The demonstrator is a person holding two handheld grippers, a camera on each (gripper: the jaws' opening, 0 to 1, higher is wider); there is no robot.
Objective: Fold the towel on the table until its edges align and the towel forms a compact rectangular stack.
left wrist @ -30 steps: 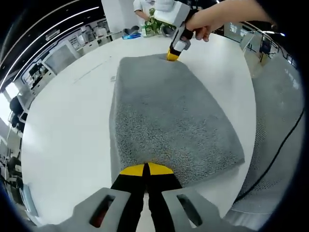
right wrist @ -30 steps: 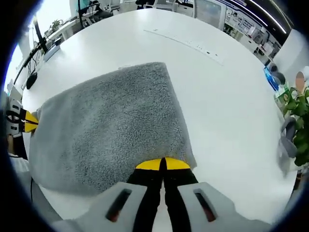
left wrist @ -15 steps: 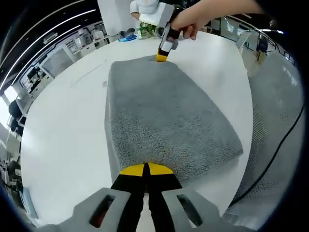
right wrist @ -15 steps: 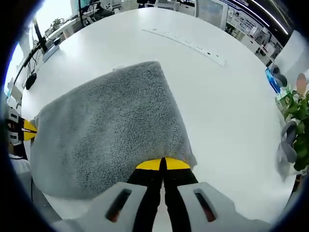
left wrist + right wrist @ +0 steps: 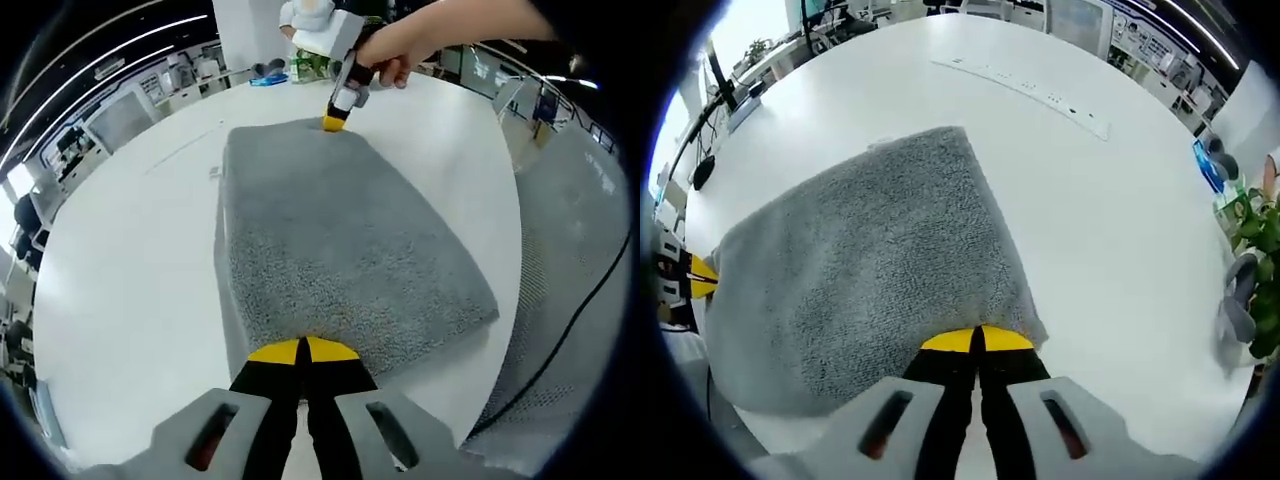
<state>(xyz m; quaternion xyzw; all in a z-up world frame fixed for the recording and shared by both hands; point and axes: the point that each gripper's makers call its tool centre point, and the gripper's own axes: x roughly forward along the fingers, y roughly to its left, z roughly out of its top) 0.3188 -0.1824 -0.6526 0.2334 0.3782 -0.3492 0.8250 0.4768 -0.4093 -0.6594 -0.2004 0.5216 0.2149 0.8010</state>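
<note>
White table (image 5: 120, 250): both grippers (image 5: 302, 350) (image 5: 978, 340) pinch opposite corners of grey towel (image 5: 340, 240).

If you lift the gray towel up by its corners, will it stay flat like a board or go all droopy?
Probably droopy: the towel looks soft and fluffy, with rounded folded edges. It likely sags between the left gripper and right gripper.

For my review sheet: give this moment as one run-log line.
towel: grey, folded, flat on white table | left gripper: shut on towel corner | right gripper: shut on opposite corner | stage: mid-fold
</note>
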